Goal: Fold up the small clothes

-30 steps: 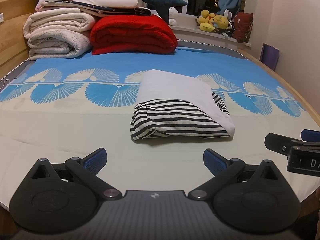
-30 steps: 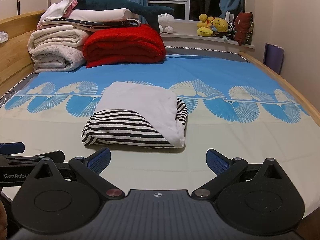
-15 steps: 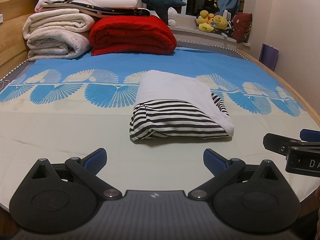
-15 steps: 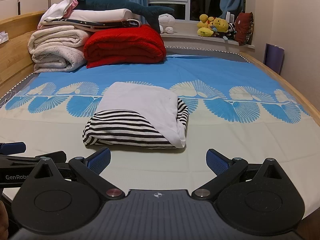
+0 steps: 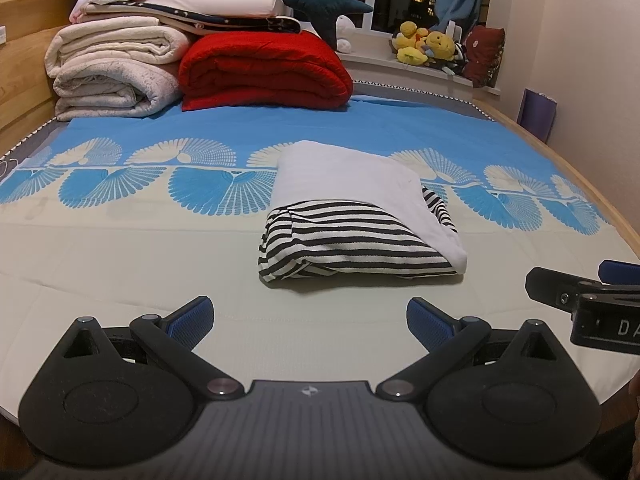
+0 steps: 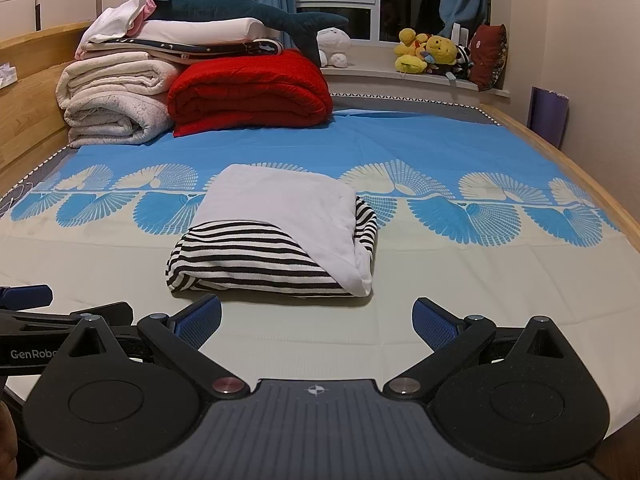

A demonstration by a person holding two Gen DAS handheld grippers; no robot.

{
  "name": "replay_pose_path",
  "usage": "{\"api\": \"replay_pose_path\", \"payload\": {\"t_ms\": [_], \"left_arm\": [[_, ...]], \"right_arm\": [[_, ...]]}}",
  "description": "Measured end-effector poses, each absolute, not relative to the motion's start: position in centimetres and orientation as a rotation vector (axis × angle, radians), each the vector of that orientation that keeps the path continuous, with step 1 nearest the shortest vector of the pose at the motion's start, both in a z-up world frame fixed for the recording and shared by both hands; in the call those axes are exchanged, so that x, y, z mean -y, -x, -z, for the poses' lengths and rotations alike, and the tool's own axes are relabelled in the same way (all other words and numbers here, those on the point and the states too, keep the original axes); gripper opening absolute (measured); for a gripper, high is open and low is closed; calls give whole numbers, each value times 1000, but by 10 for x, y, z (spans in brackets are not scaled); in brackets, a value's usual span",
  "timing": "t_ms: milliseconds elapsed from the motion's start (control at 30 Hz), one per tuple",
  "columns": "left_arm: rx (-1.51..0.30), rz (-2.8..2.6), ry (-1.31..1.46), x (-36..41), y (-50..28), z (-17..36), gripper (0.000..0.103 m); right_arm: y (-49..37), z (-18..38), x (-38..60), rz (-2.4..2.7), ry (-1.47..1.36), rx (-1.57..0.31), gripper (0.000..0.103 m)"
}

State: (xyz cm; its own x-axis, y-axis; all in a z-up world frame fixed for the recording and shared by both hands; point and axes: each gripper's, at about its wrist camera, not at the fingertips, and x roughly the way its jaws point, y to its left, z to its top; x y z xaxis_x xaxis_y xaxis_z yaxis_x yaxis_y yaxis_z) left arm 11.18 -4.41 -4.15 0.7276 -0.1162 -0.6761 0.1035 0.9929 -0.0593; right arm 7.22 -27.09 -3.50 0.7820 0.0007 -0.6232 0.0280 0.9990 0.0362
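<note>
A small garment, white with black-and-white stripes (image 5: 352,220) (image 6: 276,240), lies folded into a compact bundle in the middle of the bed. My left gripper (image 5: 310,318) is open, hovering just short of the bundle's near edge with nothing between its blue pads. My right gripper (image 6: 316,320) is open too, at the same distance from the fold and holding nothing. In the left wrist view the right gripper's black body (image 5: 592,300) shows at the right edge. The left gripper's body (image 6: 48,332) shows at the left edge of the right wrist view.
The bed sheet (image 5: 120,248) is cream near me and blue with fan patterns farther off. Folded white blankets (image 5: 112,76), a red quilt (image 5: 264,72) and a plush shark (image 6: 248,12) are stacked at the headboard. Plush toys (image 6: 432,54) line the windowsill. A wooden bed rail (image 6: 580,184) runs along the right.
Both views have shifted only slightly; the grippers stay open and the folded garment has not moved.
</note>
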Motion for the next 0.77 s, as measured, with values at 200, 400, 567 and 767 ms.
{"api": "replay_pose_path", "payload": {"t_ms": [200, 400, 567, 767], "left_arm": [[-745, 122, 16, 45, -111, 42, 103], [-744, 122, 19, 46, -110, 42, 103], [-744, 121, 19, 46, -110, 42, 103], [-730, 132, 15, 48, -108, 41, 103]], "right_arm": [[-72, 35, 271, 16, -45, -673, 101], [-72, 34, 269, 15, -48, -673, 101], [-72, 31, 267, 15, -49, -673, 101], [-72, 31, 266, 15, -49, -673, 101]]}}
